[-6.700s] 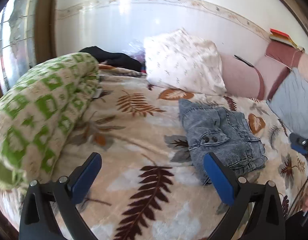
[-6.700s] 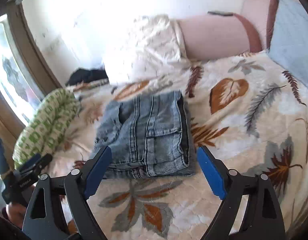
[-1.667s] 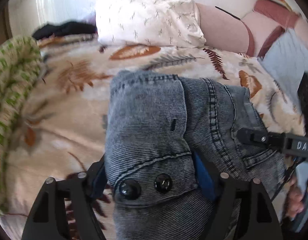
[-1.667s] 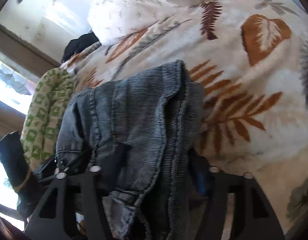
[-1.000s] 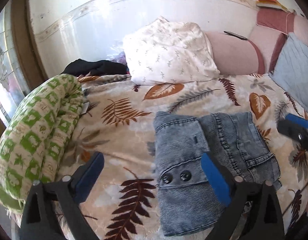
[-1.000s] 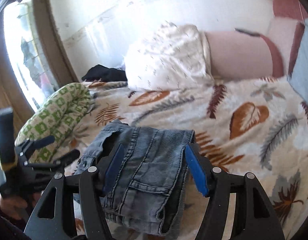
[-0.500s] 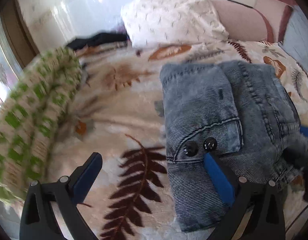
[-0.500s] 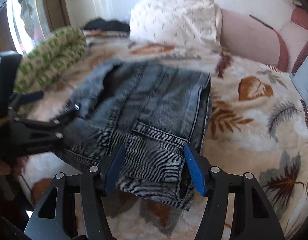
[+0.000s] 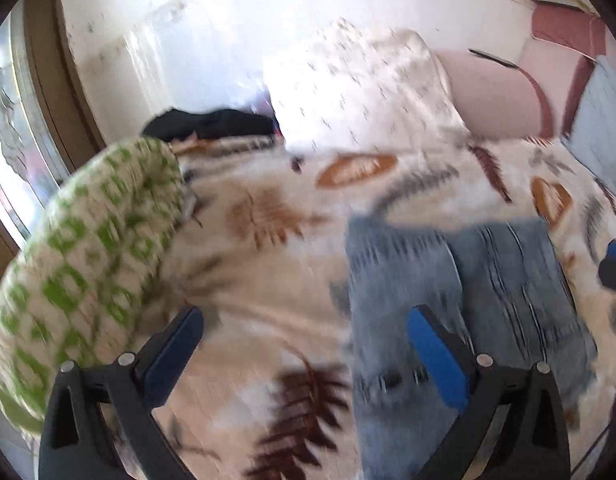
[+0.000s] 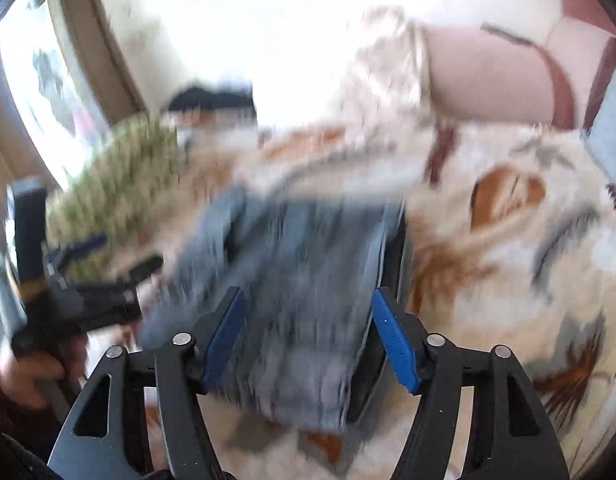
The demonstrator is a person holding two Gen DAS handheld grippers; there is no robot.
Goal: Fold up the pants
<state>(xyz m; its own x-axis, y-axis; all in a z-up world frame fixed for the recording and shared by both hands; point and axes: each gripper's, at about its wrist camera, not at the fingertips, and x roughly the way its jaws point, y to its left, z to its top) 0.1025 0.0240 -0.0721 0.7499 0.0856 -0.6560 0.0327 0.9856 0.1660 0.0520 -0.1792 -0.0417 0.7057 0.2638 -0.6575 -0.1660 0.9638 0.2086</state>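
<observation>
The folded grey-blue denim pants (image 9: 468,292) lie on the leaf-patterned blanket (image 9: 267,280), right of centre in the left wrist view. My left gripper (image 9: 303,352) is open and empty, held above the blanket to the left of the pants. In the blurred right wrist view the pants (image 10: 299,280) lie between the blue pads of my right gripper (image 10: 308,336), which is open. Whether its pads touch the denim I cannot tell. The left gripper also shows at the left edge of the right wrist view (image 10: 87,276).
A green-and-white rolled blanket (image 9: 83,248) lies at the left. A white pillow (image 9: 364,96) and a pink bolster (image 9: 496,96) stand at the back by the wall. A dark garment (image 9: 211,124) lies behind. A grey-blue cushion (image 9: 604,128) is at the right.
Both cameras have pulled back and up from the pants, with strong motion blur. The pants stay folded on the blanket. Both grippers remain open.
</observation>
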